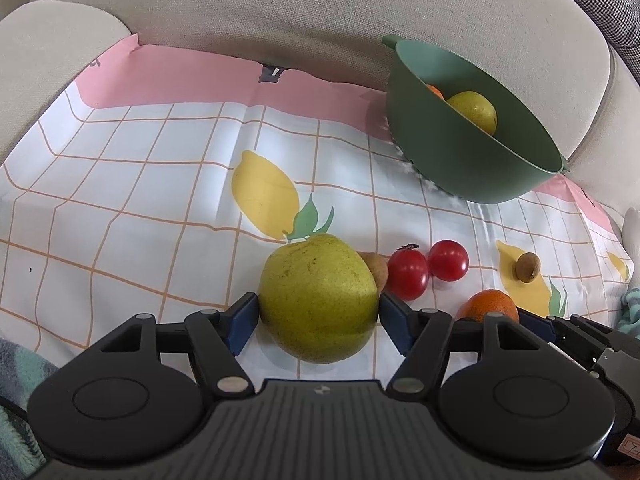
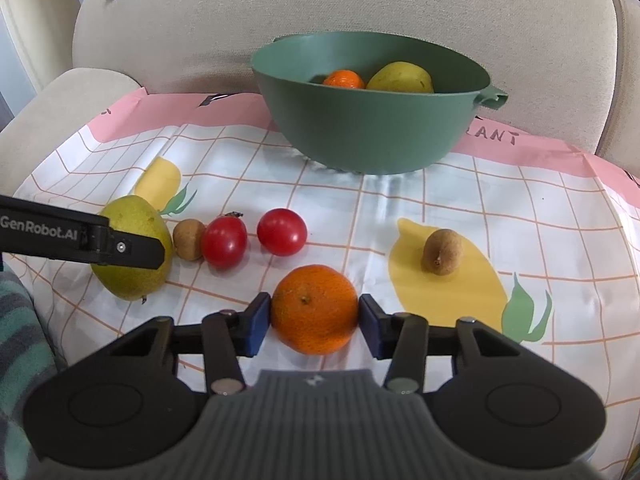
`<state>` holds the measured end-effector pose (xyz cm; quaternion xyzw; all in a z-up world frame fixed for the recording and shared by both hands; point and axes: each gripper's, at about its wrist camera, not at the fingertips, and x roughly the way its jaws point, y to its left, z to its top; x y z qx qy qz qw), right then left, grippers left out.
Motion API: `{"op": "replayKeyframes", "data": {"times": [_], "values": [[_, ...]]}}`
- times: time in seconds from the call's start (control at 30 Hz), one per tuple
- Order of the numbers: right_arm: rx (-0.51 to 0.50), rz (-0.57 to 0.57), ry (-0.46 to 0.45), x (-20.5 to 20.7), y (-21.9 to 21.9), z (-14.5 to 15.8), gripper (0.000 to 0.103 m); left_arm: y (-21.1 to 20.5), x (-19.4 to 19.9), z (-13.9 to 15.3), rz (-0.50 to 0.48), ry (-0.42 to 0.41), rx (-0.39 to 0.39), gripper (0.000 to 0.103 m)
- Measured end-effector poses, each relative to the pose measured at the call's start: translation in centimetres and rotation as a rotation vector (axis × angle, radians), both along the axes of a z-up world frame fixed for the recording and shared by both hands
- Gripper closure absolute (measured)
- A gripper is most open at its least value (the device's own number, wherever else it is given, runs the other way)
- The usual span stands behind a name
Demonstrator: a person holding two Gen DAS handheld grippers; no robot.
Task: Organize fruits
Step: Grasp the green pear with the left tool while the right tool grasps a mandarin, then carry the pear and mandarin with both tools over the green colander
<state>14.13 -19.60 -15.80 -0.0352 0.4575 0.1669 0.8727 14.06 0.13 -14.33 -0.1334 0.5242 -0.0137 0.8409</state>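
Observation:
My left gripper [image 1: 318,312] is shut on a green pear [image 1: 318,300], which rests on the cloth; the pear also shows in the right wrist view [image 2: 132,248]. My right gripper [image 2: 314,316] is shut on an orange [image 2: 315,308], its blue pads touching both sides; the orange also shows in the left wrist view [image 1: 488,304]. A green bowl [image 2: 372,136] at the back holds a small orange [image 2: 344,79] and a yellow pear [image 2: 400,77]. Two red tomatoes [image 2: 224,242] [image 2: 282,232] and two brown longans [image 2: 189,239] [image 2: 442,257] lie on the cloth.
A checked cloth [image 2: 400,200] with lemon prints covers a beige sofa seat. The sofa back [image 2: 360,0] rises right behind the bowl. A striped blanket [image 2: 20,340] lies at the left edge.

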Motion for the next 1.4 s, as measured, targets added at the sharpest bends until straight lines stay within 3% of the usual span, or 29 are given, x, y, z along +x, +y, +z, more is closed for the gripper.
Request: {"op": "replayKeyframes", "data": {"times": [0.73,1.4], "values": [[-0.03,-0.001,-0.026,-0.2,-0.1,0.3,0.059,0.6,-0.6,0.6,0.012,-0.008,-0.018,0.028],[-0.024,0.004,-0.11,-2.2,-0.7,2.9,0.059,-0.3,-2.1,4.4,-0.023,-0.068,-0.006,0.028]]}}
